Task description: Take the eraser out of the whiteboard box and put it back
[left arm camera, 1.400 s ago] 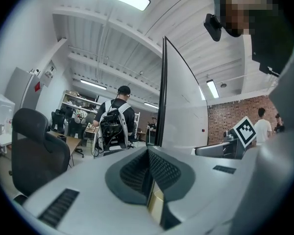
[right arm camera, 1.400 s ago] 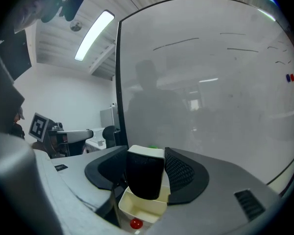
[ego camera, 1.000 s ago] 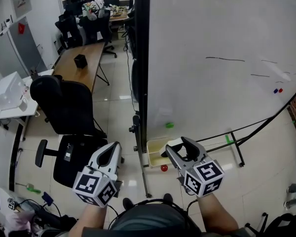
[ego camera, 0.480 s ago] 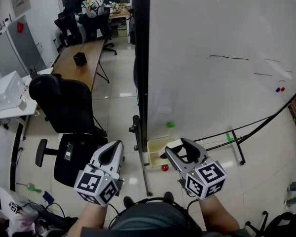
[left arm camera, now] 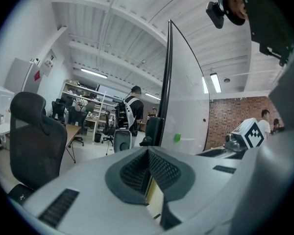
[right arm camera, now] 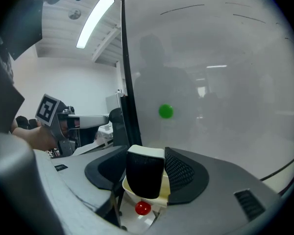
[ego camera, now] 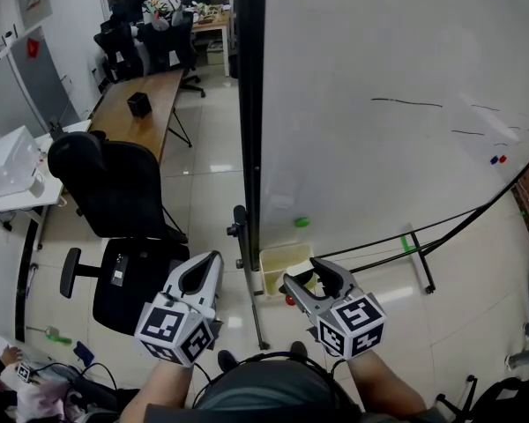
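The eraser (right arm camera: pixel 145 175), black with a white top, stands upright between the jaws of my right gripper (right arm camera: pixel 147 180), which is shut on it. In the head view the right gripper (ego camera: pixel 304 273) hovers just over the near right corner of the cream whiteboard box (ego camera: pixel 278 258), which hangs at the board's lower left corner. The box (right arm camera: pixel 165 192) shows just behind and under the eraser. My left gripper (ego camera: pixel 213 258) hangs to the left of the board's post with its pads (left arm camera: pixel 148 168) together and nothing between them.
The whiteboard (ego camera: pixel 379 60) fills the right side, with a green magnet (ego camera: pixel 301 222) above the box. A red ball (ego camera: pixel 289 300) shows just below the box. A black office chair (ego camera: pixel 115 192) and a wooden desk (ego camera: pixel 145 104) stand to the left. A person stands far off in the left gripper view.
My right gripper has sunk and shifted left with the eraser, closer to the box. The left gripper has hardly moved.
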